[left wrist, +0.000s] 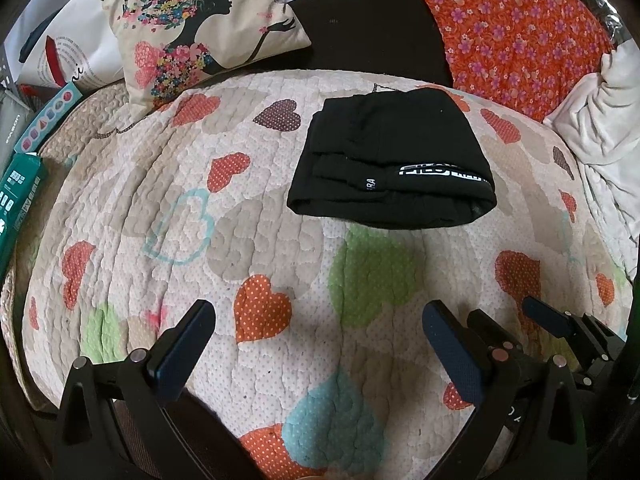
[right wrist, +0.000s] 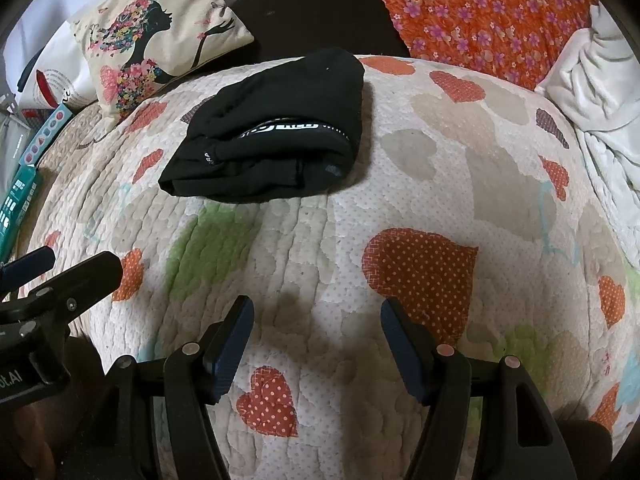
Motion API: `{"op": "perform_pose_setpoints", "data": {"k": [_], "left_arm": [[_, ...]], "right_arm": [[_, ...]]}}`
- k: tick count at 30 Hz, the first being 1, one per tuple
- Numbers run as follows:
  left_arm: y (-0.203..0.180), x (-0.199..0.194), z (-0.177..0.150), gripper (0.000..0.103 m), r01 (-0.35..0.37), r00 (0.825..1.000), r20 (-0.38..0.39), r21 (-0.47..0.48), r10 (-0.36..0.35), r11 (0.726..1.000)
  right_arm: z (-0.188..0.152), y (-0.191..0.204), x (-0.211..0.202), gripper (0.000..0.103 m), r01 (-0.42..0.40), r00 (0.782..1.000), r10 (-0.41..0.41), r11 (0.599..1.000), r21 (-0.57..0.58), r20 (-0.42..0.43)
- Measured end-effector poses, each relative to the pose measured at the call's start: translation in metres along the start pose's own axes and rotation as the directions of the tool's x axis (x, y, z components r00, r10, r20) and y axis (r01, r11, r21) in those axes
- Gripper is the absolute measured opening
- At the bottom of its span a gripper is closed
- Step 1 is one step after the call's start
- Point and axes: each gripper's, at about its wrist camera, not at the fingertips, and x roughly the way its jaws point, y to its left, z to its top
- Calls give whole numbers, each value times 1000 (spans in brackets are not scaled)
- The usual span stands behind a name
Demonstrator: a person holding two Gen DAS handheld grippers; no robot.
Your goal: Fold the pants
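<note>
Black pants [left wrist: 390, 164] lie folded into a compact bundle on the heart-patterned quilt [left wrist: 248, 248], a white-lettered band showing along the near fold. In the right wrist view the same pants [right wrist: 272, 136] sit up and to the left. My left gripper [left wrist: 318, 320] hovers open over the quilt, well short of the bundle, nothing between its fingers. My right gripper [right wrist: 316, 320] is open too, with only quilt [right wrist: 400, 184] between its fingers. The right gripper [left wrist: 552, 316] shows at the lower right of the left wrist view; the left gripper [right wrist: 60, 264] shows at the left of the right wrist view.
A cushion [left wrist: 200, 28] printed with a floral silhouette leans at the back left, beside boxes [left wrist: 24, 168] at the left edge. A dark slab [left wrist: 372, 24] and an orange flowered cover [left wrist: 512, 28] lie behind. A white blanket [left wrist: 600, 132] is bunched at the right.
</note>
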Motion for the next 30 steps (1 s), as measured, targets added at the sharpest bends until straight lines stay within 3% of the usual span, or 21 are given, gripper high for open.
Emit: {"op": "perform_pose_setpoints", "data": {"k": [30], "left_arm": [[3, 4, -3, 103, 8, 1000, -18, -15, -9, 1000]], "right_arm": [[-1, 0, 3, 71, -3, 1000, 3, 1000, -2, -9]]}}
